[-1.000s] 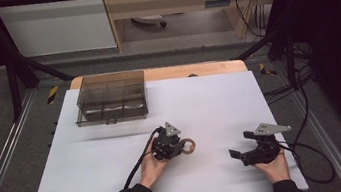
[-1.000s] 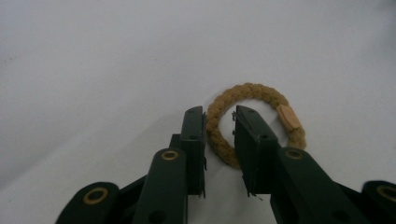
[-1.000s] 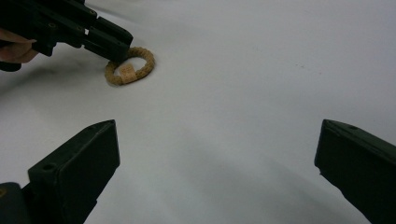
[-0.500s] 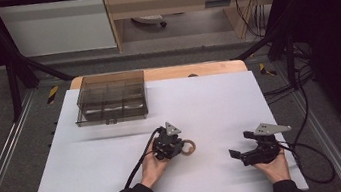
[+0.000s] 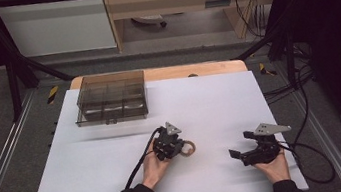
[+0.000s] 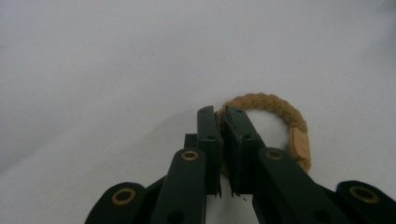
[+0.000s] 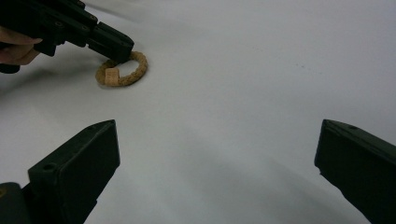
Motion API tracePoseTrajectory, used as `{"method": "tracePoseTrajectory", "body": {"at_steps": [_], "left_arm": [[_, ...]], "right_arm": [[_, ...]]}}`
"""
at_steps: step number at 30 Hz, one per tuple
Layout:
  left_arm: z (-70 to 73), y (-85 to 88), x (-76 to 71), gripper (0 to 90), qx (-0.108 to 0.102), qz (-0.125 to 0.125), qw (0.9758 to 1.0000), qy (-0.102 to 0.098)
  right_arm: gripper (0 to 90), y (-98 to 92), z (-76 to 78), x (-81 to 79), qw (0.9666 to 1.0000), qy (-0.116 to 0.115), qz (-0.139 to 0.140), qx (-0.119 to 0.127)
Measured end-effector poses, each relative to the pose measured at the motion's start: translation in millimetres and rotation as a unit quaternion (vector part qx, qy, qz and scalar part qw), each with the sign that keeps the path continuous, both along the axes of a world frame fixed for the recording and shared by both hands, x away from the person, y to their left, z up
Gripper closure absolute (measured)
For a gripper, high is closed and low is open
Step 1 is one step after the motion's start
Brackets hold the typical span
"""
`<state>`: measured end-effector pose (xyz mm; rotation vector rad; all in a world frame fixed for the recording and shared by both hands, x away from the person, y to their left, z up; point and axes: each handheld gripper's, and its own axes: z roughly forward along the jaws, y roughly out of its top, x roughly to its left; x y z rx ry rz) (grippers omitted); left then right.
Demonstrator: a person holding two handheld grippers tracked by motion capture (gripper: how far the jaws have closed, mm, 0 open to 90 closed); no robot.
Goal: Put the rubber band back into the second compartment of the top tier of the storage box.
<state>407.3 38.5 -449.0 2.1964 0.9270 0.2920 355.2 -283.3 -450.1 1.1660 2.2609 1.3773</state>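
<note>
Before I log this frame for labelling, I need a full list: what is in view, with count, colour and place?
Braided tan rope ring: one, tan with a pale tag, on the white table near centre, pinched by the left gripper.
Clear smoky plastic compartment box: one, grey-brown, far left of the table.
White table top: one, white, over a wooden board.
Left gripper: one, black, jaws closed on the ring.
Right gripper: one, black, jaws wide apart, near right.

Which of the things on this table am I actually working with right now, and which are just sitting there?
In play:
- braided tan ring, pinched at its near side
- left gripper, shut on that ring
- white table top the ring lies on

Just sitting there:
- clear compartment box at the far left
- right gripper, open, holding nothing
</note>
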Motion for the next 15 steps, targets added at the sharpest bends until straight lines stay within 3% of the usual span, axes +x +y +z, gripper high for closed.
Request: {"method": "tracePoseTrajectory", "body": {"at_steps": [15], "left_arm": [[8.1,4.6,-3.3,85.2,-0.017,-0.006,0.9998,-0.008]], "right_arm": [[0.7,-0.1,0.1,0.0,1.0000,0.000,0.000,0.000]]}}
